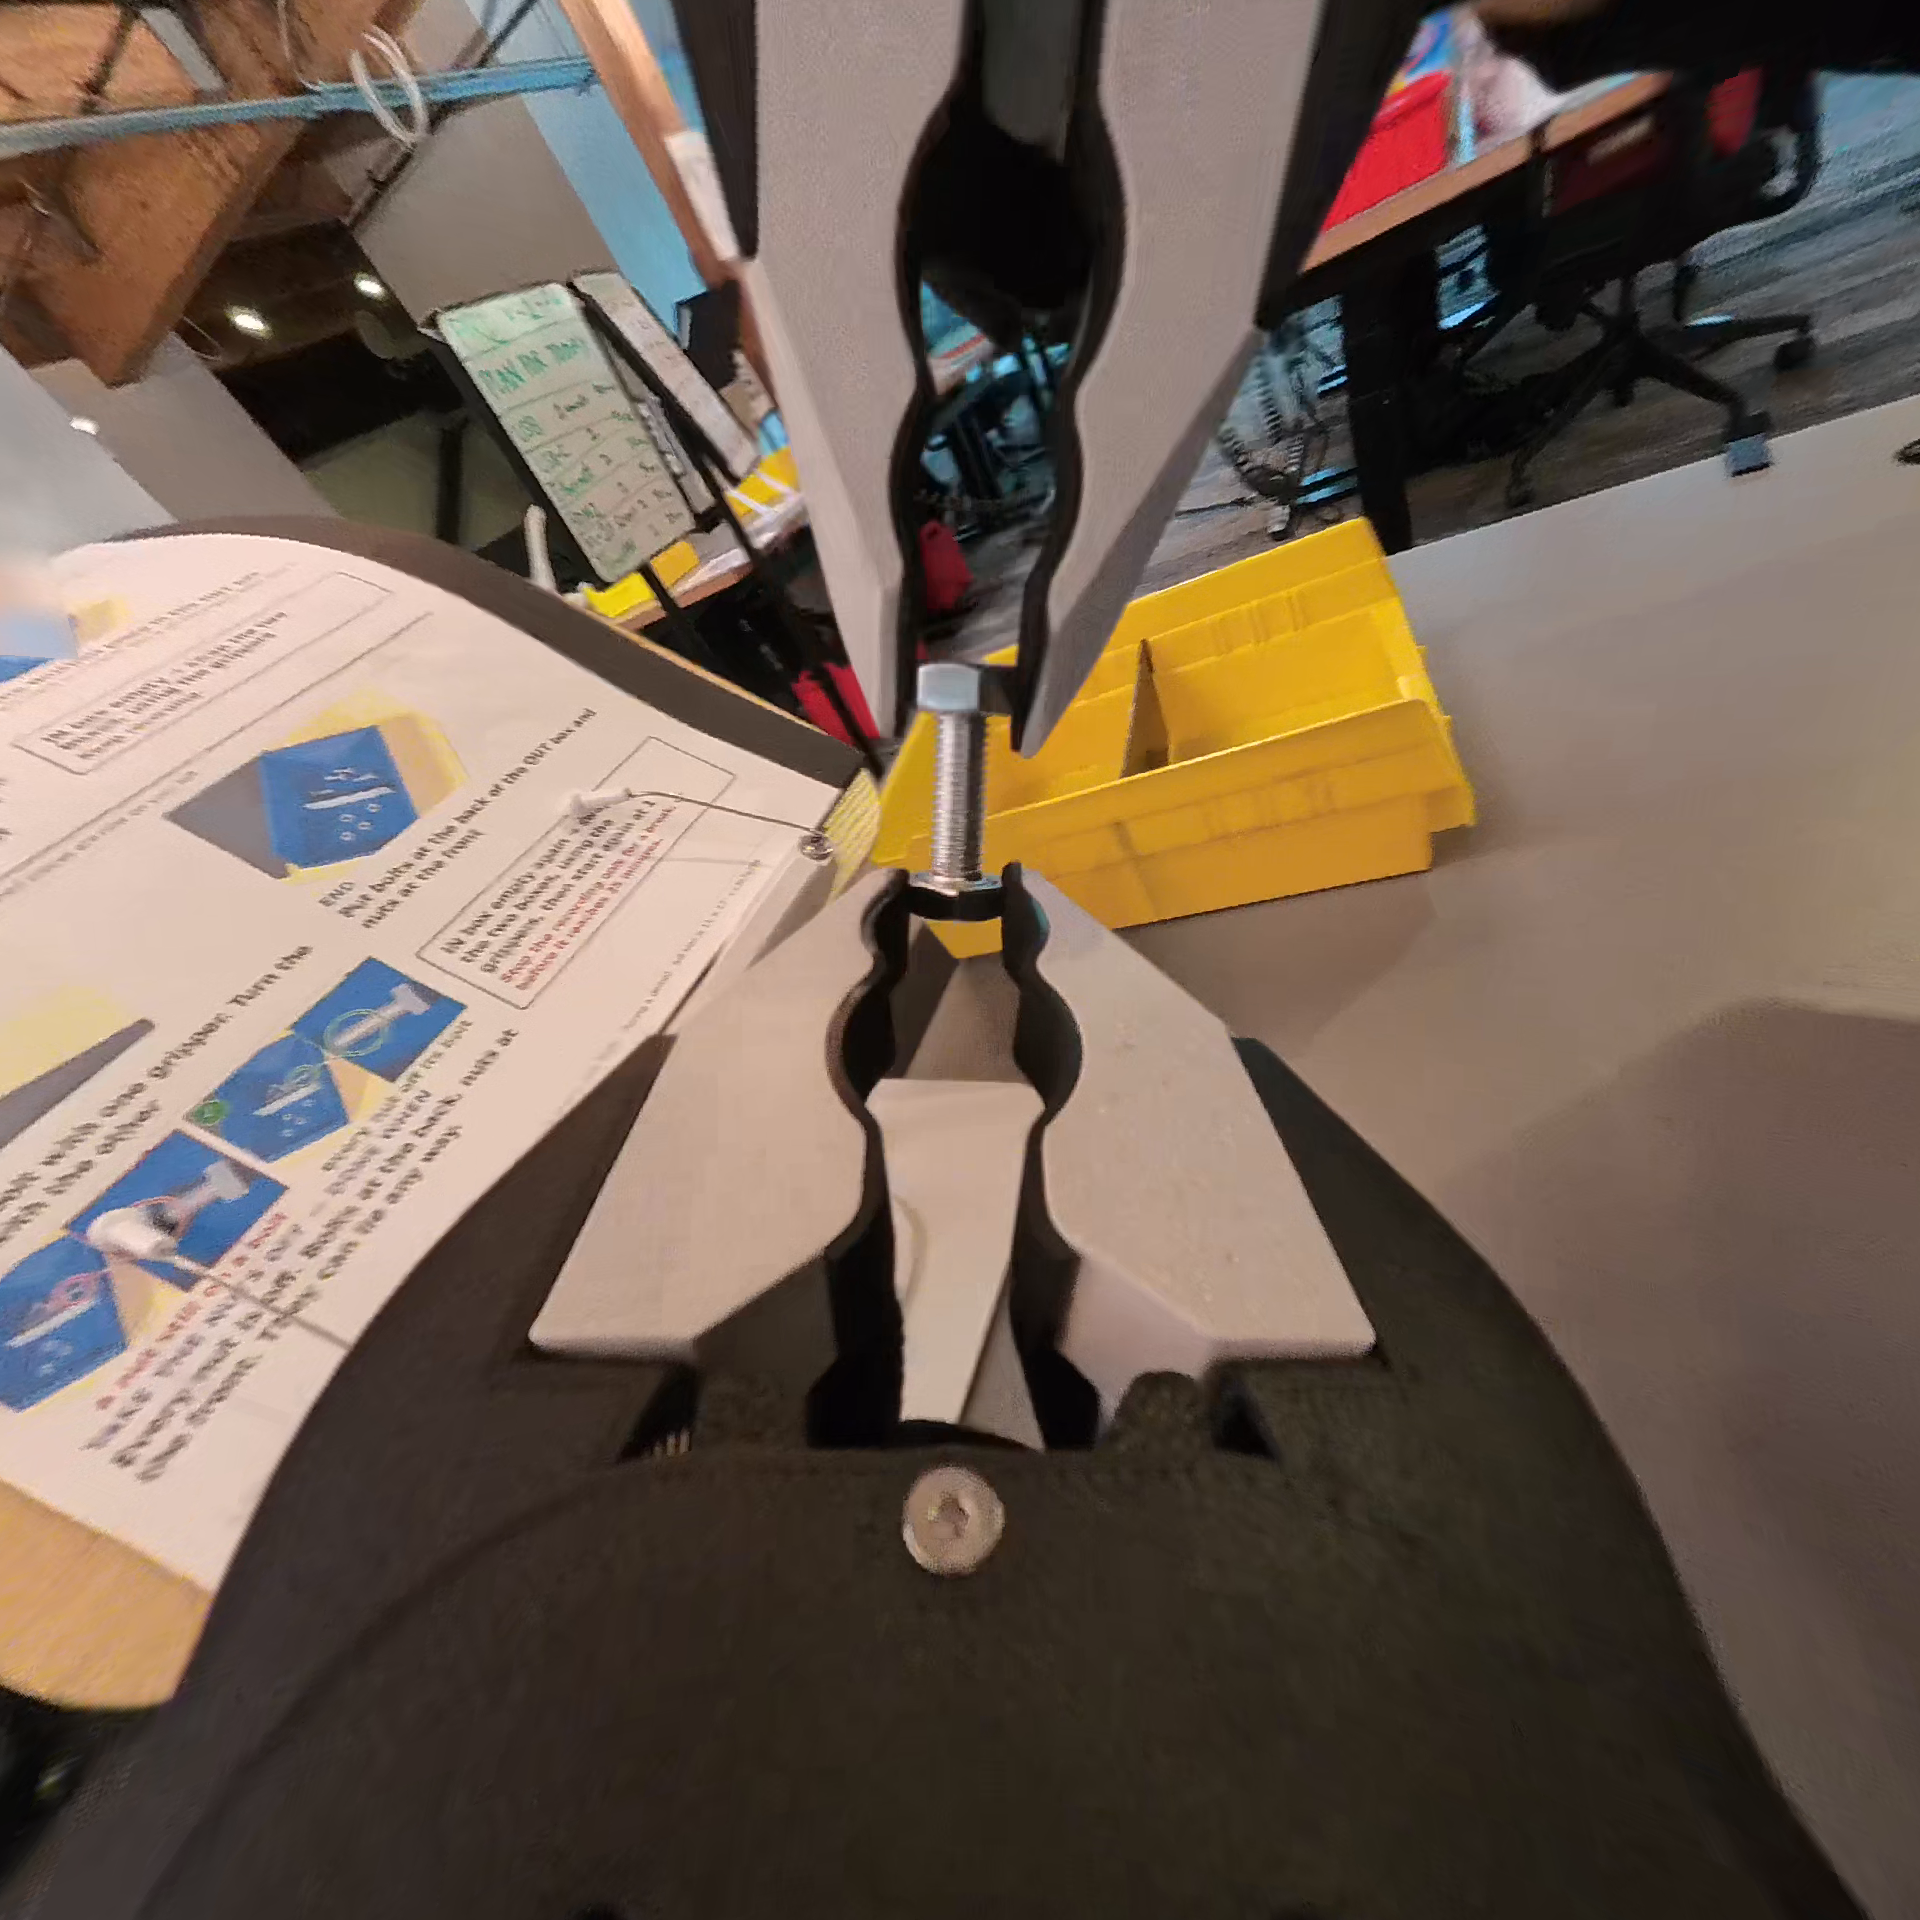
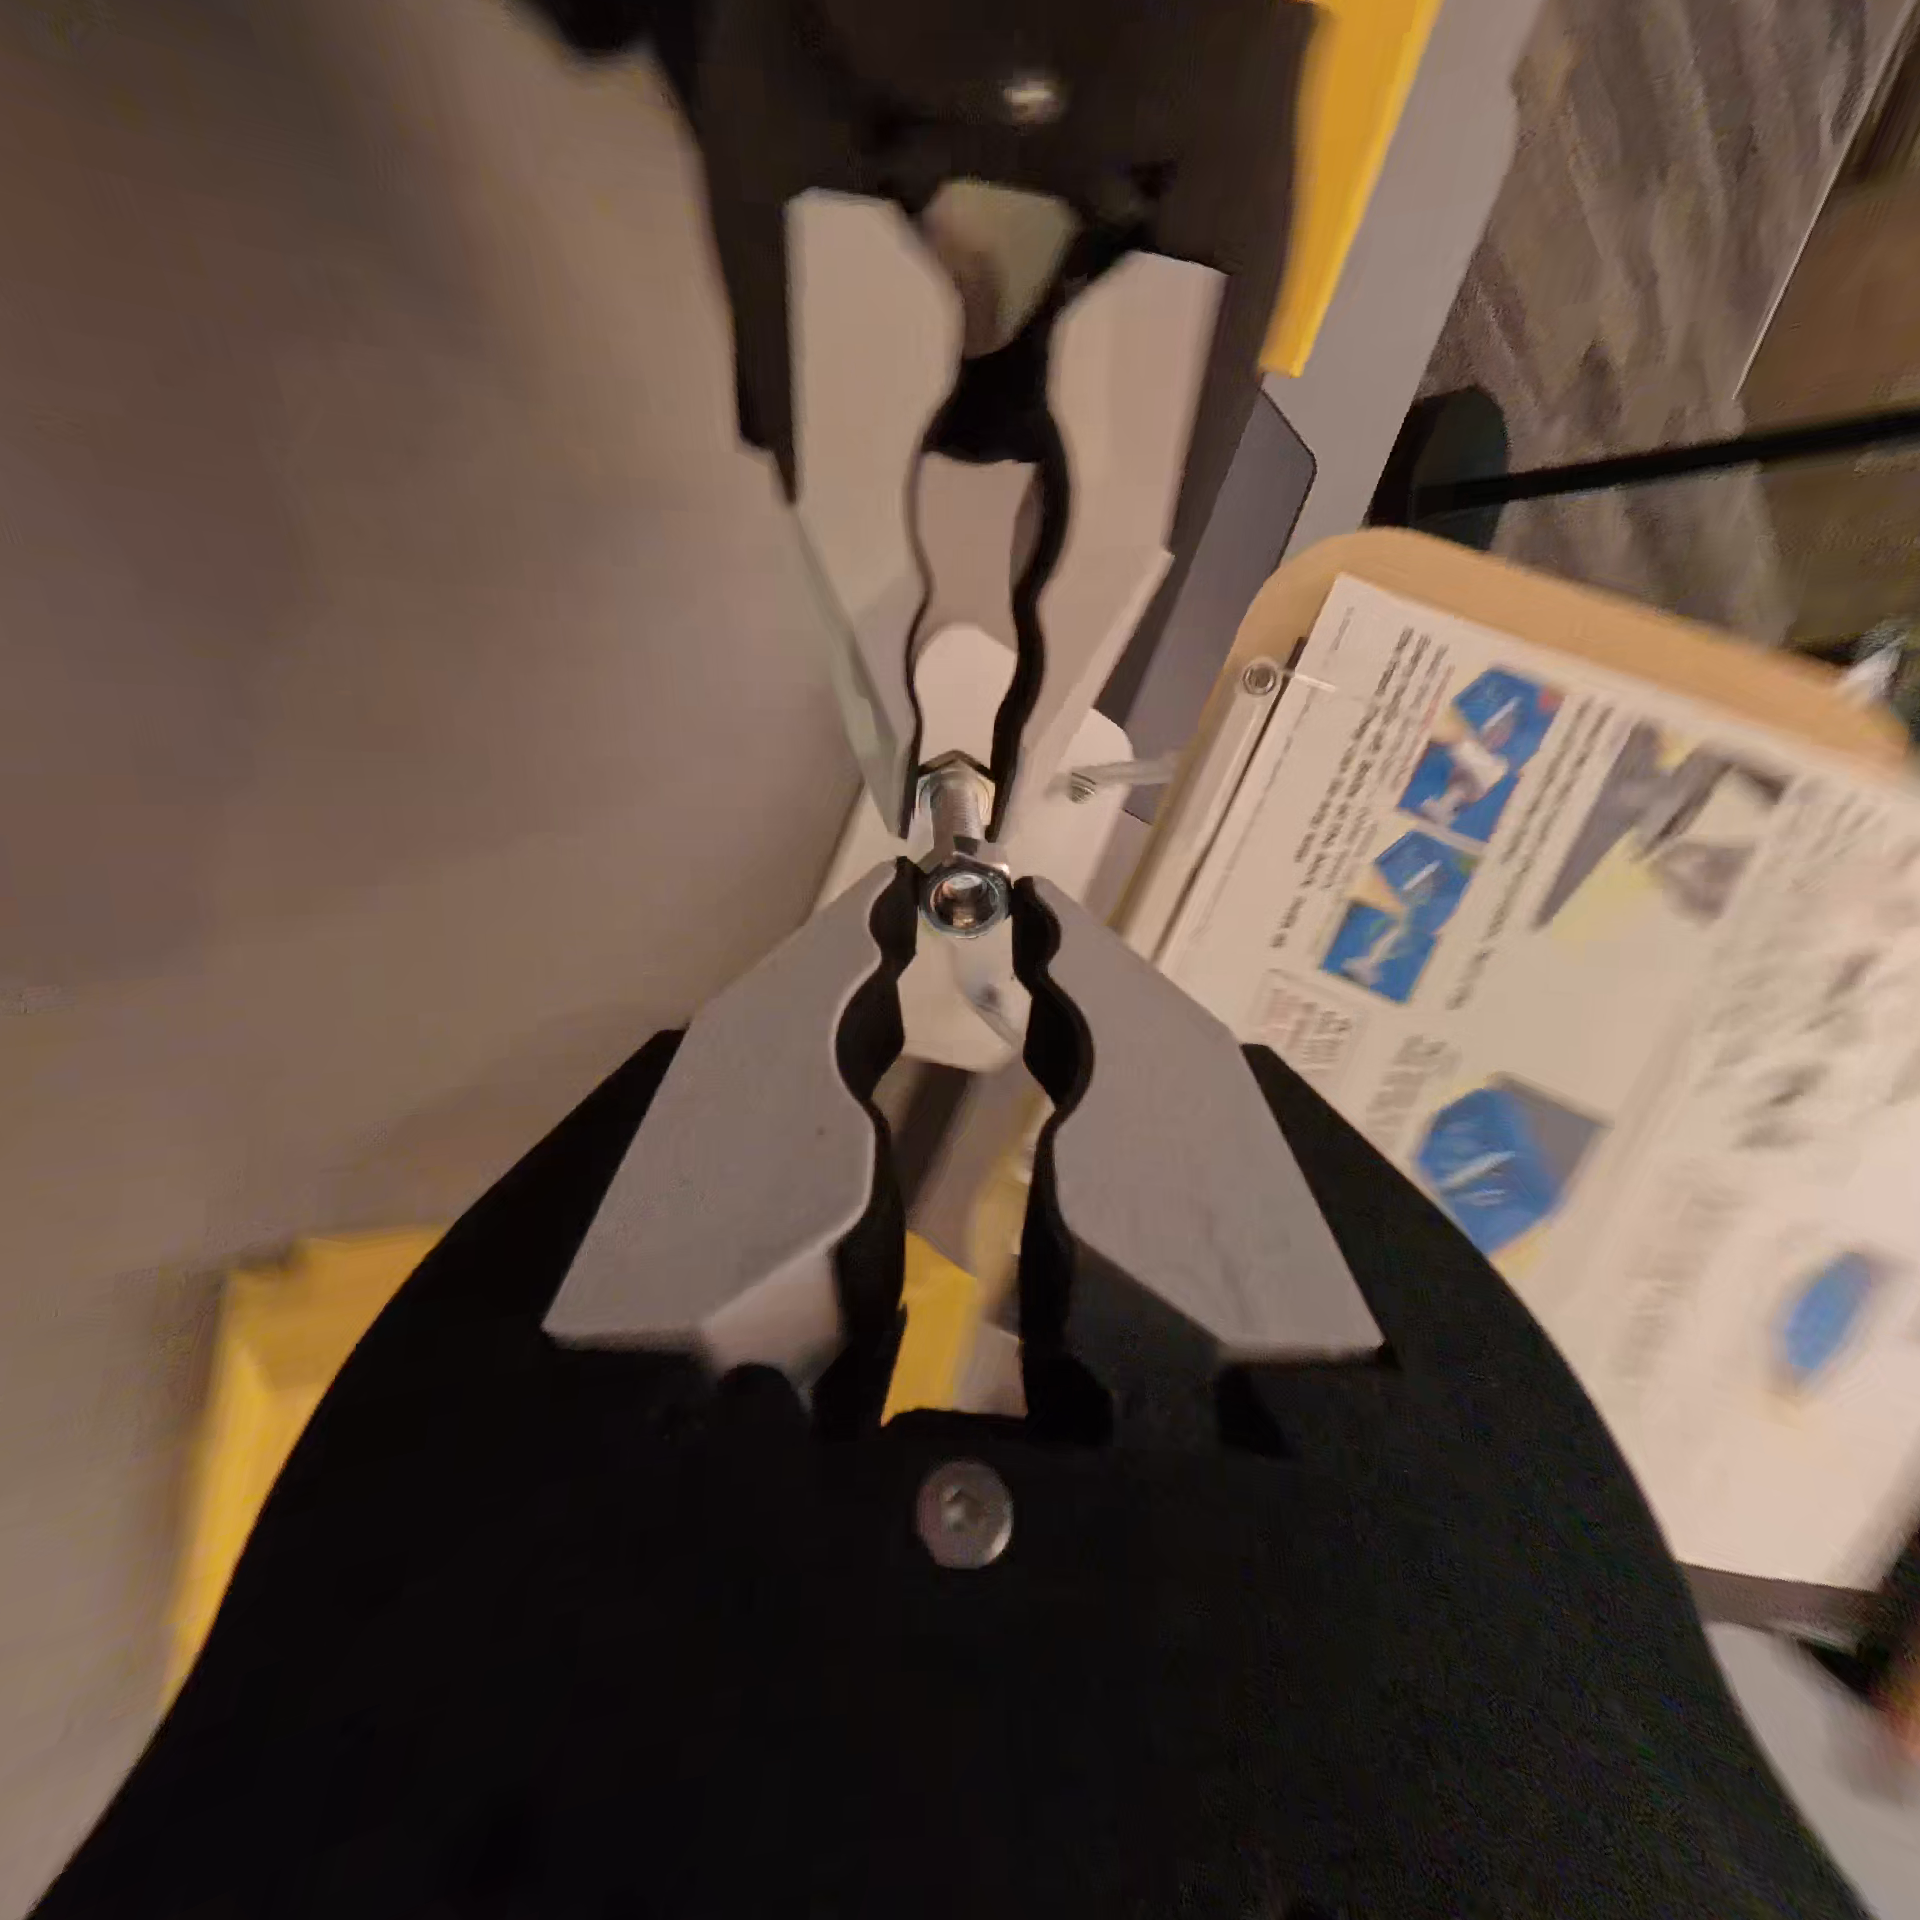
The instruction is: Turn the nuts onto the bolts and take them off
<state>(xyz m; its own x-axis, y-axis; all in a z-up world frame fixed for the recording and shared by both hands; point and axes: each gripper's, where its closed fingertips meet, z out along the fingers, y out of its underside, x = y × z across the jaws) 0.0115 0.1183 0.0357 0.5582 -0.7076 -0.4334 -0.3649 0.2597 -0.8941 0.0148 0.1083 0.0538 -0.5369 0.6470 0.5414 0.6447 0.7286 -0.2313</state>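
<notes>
Print on instruction sheet (image 1: 343, 935); handwriting on whiteboard (image 1: 566, 436).

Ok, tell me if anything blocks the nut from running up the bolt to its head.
Nothing visible does. The left gripper holds the nut at the bolt's threaded end, the right gripper holds the head, and bare thread lies between them.

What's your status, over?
Left gripper shut on nut, thread end. Right gripper shut on bolt, head end. Yellow bin behind, nothing obstructing.
</notes>
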